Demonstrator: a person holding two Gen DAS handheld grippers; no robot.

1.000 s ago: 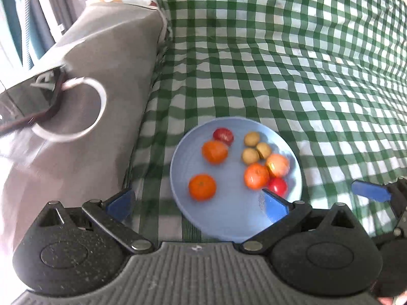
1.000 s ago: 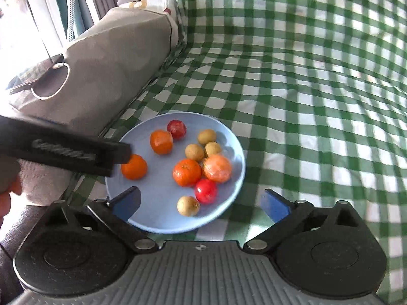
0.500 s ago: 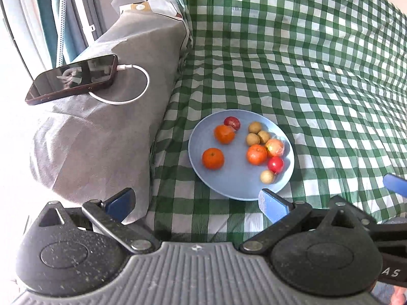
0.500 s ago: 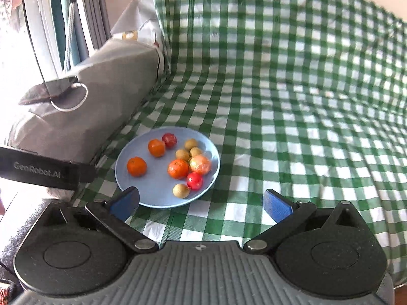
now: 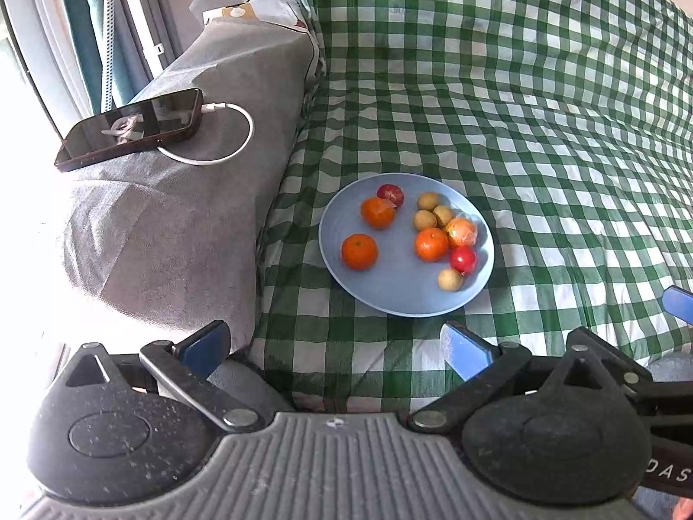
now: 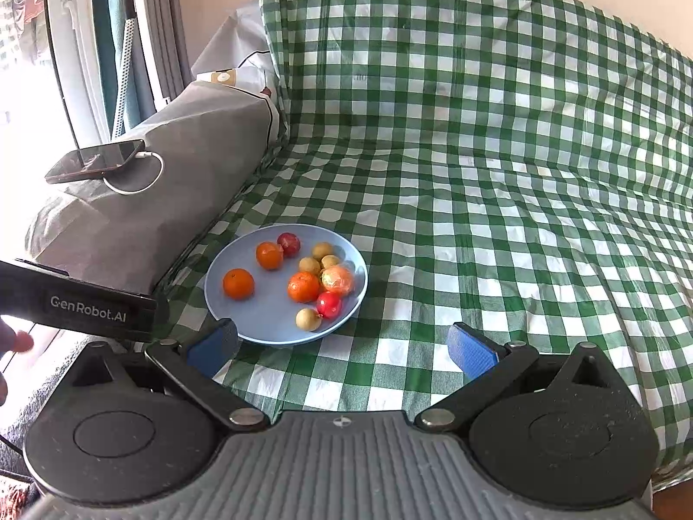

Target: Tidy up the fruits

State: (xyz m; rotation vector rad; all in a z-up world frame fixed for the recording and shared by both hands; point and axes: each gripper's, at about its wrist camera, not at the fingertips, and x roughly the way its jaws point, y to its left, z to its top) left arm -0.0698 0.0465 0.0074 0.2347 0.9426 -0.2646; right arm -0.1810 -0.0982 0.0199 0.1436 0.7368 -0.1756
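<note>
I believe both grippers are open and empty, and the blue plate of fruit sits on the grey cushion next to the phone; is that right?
Not quite: the plate sits on the checked cloth, beside the cushion, as the left wrist view shows. The phone alone lies on the cushion. Both grippers, left and right, are open and empty.

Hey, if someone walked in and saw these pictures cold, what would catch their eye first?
Probably the blue plate of fruit on the green checked cloth, with bright oranges and red fruits among small tan ones. Next, the dark phone with its white cable, lying on the grey cushion left of the plate.
</note>
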